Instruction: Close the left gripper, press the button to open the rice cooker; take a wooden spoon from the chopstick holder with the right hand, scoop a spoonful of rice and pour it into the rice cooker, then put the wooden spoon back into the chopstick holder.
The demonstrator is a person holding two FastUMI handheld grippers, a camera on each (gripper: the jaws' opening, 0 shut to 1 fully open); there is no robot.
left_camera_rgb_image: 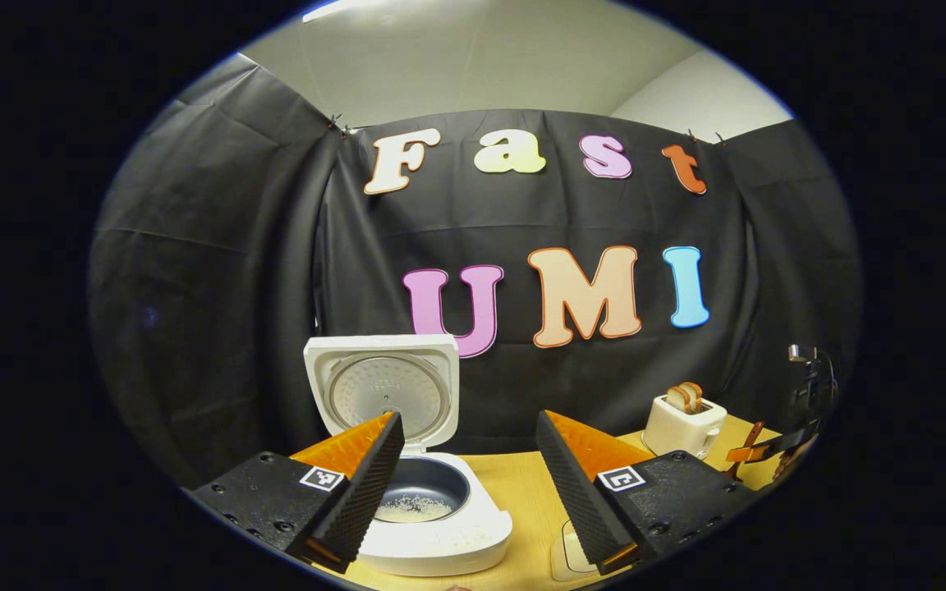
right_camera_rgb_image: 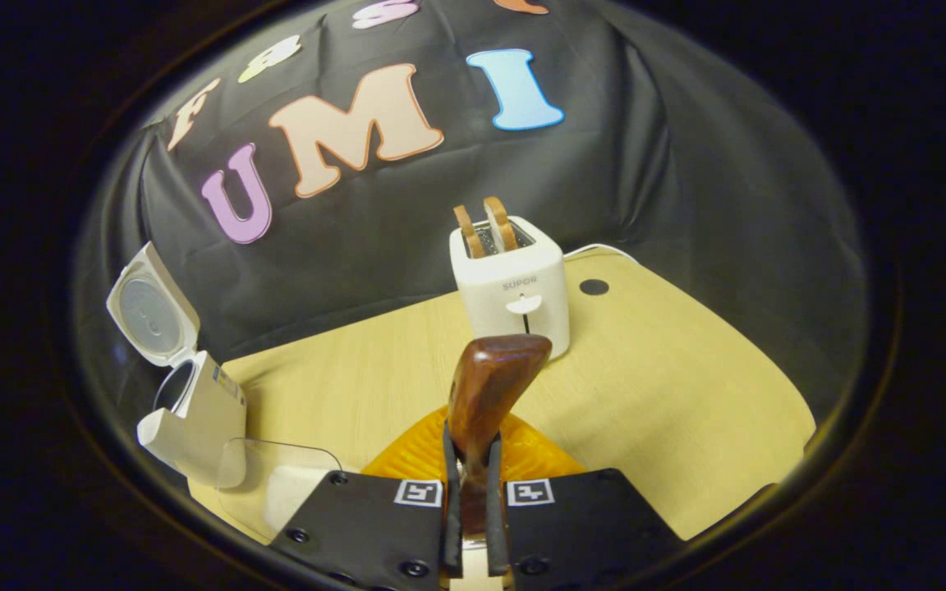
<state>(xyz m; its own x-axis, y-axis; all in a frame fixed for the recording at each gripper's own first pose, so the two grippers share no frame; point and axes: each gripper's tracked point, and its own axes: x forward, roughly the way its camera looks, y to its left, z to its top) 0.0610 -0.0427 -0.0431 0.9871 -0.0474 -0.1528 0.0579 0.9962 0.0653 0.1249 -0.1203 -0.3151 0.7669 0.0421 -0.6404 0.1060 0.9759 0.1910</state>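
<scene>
The right gripper (right_camera_rgb_image: 473, 492) clamps both fingers on the handle of the wooden spoon (right_camera_rgb_image: 485, 394), a glossy dark reddish-brown piece whose long axis runs forward from the fingers, its rounded end tilted up toward the white toaster (right_camera_rgb_image: 514, 287), which holds two slices of bread (right_camera_rgb_image: 485, 223) upright in its slots. The left gripper (left_camera_rgb_image: 469, 484) has its fingers spread wide apart, holding nothing, above the wooden table (left_camera_rgb_image: 522, 492). Just behind its fingers stands the white rice cooker (left_camera_rgb_image: 432, 525), lid raised upright, with a thin layer of rice (left_camera_rgb_image: 414, 509) in its dark inner pot.
</scene>
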